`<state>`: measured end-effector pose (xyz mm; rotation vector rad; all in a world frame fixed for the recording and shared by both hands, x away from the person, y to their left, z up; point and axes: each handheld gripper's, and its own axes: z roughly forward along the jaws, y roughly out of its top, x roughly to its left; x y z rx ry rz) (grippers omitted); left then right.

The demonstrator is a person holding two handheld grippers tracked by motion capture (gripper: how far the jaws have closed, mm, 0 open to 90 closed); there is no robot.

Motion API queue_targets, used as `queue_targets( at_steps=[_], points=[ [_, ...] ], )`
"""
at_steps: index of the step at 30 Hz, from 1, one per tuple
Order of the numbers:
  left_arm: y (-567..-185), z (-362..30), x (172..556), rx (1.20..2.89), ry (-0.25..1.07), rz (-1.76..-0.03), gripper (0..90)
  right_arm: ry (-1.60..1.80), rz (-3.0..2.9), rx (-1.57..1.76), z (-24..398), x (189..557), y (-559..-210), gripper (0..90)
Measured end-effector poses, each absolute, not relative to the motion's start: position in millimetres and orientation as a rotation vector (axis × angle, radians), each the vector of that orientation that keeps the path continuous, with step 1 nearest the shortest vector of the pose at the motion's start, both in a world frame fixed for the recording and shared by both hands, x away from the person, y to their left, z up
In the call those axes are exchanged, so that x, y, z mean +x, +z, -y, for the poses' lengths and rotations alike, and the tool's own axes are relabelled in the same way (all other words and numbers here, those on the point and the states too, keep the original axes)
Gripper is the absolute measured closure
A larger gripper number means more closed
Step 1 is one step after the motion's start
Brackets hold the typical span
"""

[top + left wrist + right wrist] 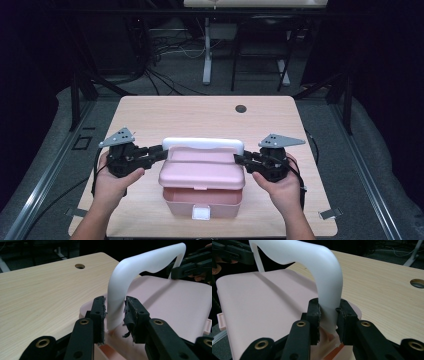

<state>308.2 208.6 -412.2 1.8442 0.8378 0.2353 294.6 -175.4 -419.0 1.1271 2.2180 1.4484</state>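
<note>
Pink box (202, 186) at 6 o'clock on the table (150, 115), lid ajar. Right gripper (328, 315) clamps the white handle (202, 144) at its 3 o'clock end to steady it. Left gripper (114, 312) straddles the 9 o'clock end, pads slack, likely releasing.

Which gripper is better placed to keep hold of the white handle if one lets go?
Right. The right gripper has its pads pressed on the white handle of the pink box. In its own view, the left gripper shows a gap beside the handle.
</note>
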Motion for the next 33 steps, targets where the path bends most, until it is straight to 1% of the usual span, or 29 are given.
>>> queue_targets(
  at_steps=[2,8,14,26,33],
  points=[
    [-411,-213,305,1.854,0.234,-0.843,68.1,1.449,-2.217,1.128,175,295,-419,74.3],
    [-416,-224,293,1.883,0.262,-0.843,67.9,1.453,-2.215,1.129,176,295,-418,74.3],
    [-425,-231,279,1.887,0.262,-0.837,67.9,1.456,-2.214,1.135,176,295,-418,74.3],
    [-448,-234,264,1.907,0.25,-0.838,68.2,1.457,-2.21,1.134,176,294,-417,74.2],
    [-452,-229,258,1.928,0.24,-0.818,68.0,1.453,-2.212,1.135,176,294,-417,74.2]
  ],
)
